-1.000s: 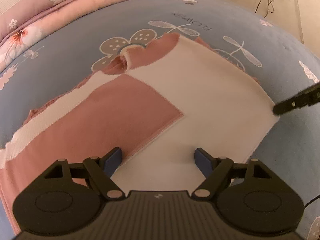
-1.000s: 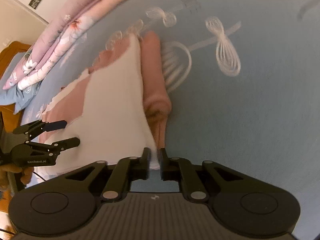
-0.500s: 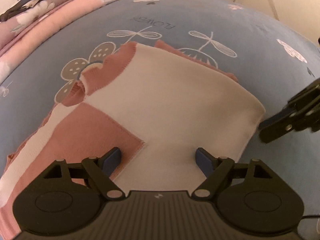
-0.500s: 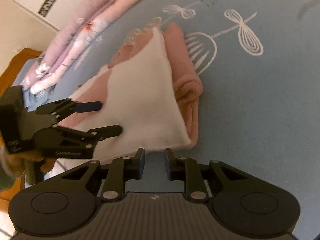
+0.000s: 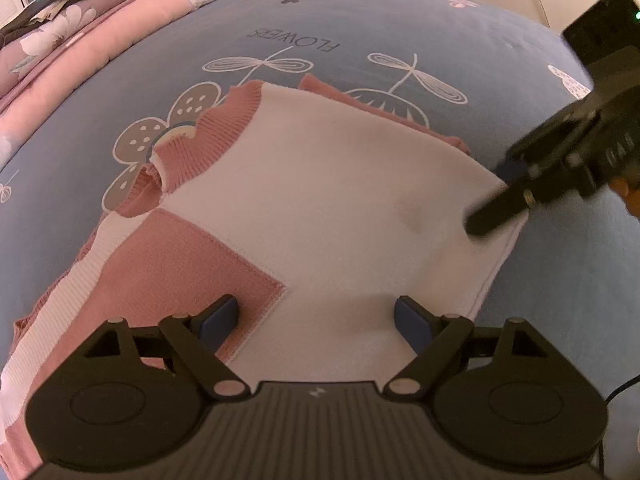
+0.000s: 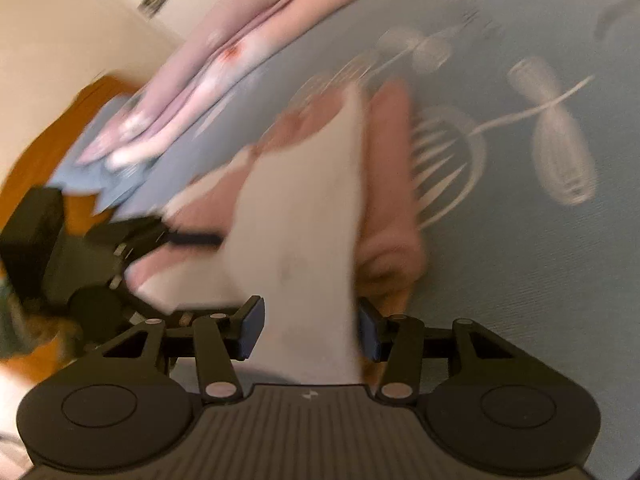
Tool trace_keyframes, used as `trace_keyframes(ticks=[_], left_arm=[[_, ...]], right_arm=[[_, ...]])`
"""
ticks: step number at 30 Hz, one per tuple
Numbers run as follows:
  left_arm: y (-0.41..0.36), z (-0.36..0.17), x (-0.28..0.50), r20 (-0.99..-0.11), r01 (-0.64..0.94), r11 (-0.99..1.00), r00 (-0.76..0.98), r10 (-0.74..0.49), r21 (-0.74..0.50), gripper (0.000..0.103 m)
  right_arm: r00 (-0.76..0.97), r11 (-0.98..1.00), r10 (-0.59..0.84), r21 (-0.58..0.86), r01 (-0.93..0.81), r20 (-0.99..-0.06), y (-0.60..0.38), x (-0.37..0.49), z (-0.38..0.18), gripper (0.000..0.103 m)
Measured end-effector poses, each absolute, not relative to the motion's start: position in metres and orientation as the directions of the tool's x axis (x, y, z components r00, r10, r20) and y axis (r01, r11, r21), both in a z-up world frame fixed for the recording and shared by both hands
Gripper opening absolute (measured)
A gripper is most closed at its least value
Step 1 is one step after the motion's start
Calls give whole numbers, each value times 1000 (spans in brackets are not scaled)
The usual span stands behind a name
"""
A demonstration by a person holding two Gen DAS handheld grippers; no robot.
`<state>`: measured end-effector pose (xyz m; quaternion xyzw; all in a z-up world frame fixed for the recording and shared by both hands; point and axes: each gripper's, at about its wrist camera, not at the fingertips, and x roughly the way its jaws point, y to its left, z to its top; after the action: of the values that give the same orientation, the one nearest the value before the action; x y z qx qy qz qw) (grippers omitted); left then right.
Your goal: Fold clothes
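A pink and white sweater [image 5: 320,208] lies partly folded on a blue bed sheet [image 5: 400,20] printed with flowers, its ribbed pink collar [image 5: 208,136] at the far left and a pink patch [image 5: 188,264] at the near left. A white panel is folded across the top and reaches to the right edge.

The left hand-held gripper [image 5: 316,316] sits at the near edge of the sweater with its jaws spread wide; the left blue pad is over the pink patch, the right one over the white panel. Nothing is pinched between them, and whether the pads rest on the knit cannot be told.

The right hand-held gripper [image 6: 310,328] has just been opening, and its jaws now stand about half apart. The near right corner of the white panel lies between its pads [image 6: 250,326], which do not press it. From the left wrist view this gripper comes in from the right, one finger lying over the white panel's right corner. The right wrist view is blurred.

A folded pink floral quilt [image 5: 120,16] lies along the far left of the bed.
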<state>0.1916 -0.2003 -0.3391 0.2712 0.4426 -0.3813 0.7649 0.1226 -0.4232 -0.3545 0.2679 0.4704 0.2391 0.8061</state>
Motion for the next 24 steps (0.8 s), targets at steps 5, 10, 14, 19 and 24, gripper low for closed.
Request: trace_keyframes(ticks=[5,10,14,19,24], left_arm=[[-200,-340,193,-886,828,555,315,-339,82,86],[-201,-338,193,-887,823,561,321,-333,88,86],[-199,-333,195,-881,818,569,330,-340,87,86],[-203,-333,190,-867,844,521,350,-356,126,86],[-205,-336,194,-859,825,553,362,-362,115,86]], right_arm=[[247,714,698,628,-311,-672,-432,128,-350,41],[122,690,685,586,-426,-718,-427,140,-341,40],[82,680,681,586,-442,-728,-432,143,-342,32],[97,687,704,639,-345,-704,-458,145,-351,11],[135,732,665,605,-315,-734,-463,136,-341,13]])
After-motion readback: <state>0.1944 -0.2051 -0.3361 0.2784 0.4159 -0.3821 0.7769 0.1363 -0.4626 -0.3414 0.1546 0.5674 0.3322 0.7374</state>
